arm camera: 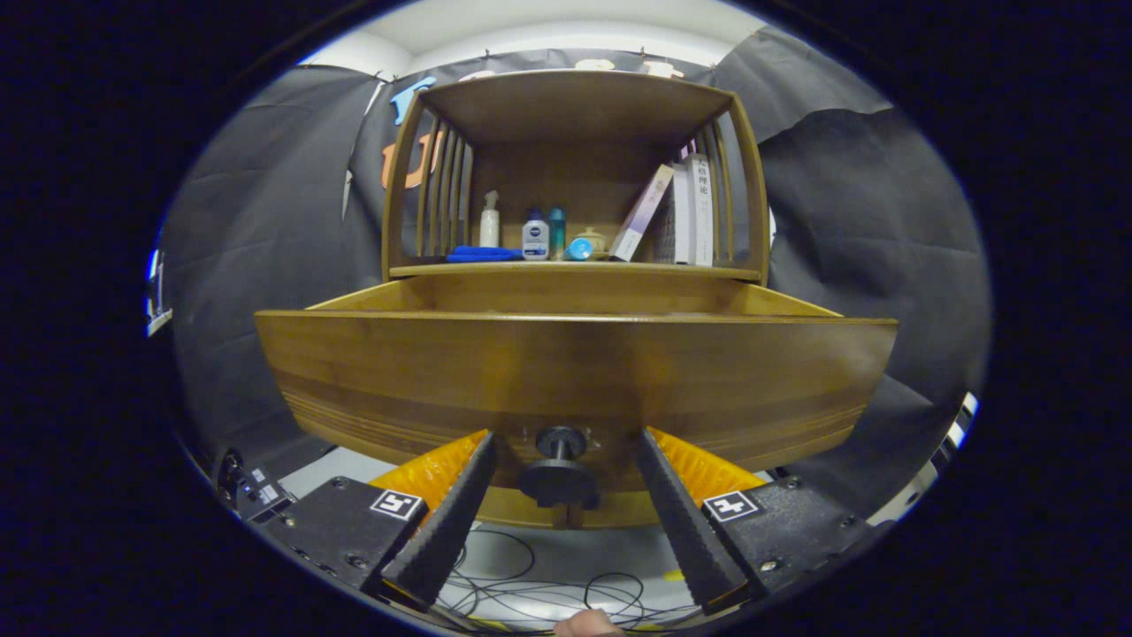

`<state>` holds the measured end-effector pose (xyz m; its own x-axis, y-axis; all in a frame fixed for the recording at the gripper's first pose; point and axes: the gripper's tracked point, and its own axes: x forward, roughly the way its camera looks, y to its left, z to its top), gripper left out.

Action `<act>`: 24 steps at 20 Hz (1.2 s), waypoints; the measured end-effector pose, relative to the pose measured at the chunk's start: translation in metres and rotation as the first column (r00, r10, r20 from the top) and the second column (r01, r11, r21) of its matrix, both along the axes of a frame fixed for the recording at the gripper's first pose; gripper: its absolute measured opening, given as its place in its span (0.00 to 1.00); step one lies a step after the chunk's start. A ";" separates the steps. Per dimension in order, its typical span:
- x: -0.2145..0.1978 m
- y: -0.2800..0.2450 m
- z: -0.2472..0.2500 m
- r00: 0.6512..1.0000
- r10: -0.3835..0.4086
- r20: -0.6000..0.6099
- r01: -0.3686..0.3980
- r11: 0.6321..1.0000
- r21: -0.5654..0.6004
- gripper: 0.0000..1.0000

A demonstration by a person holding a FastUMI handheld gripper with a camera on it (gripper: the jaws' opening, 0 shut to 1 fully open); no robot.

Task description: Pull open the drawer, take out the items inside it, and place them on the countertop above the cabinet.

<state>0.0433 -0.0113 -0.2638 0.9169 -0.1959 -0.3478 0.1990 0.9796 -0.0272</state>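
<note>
We see the wooden drawer [575,372] pulled out of the cabinet [575,177] toward us, its broad brown front panel level and facing us. A dark round knob [559,473] juts from the lower middle of that panel — it sits between the fingers of the gripper [566,456], which are spread apart with a gap on each side. The drawer's side walls run back to the countertop [495,268] edge above; its inside is hidden from us.

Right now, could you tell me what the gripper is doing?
Gripper: open, fingers either side of the drawer knob, not pressing it.
</note>
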 end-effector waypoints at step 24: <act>0.080 -0.013 0.002 1.000 -0.004 -0.020 0.003 1.000 -0.020 1.00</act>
<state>0.1230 -0.0245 -0.2614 0.9089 -0.2063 -0.3624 0.2018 0.9781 -0.0509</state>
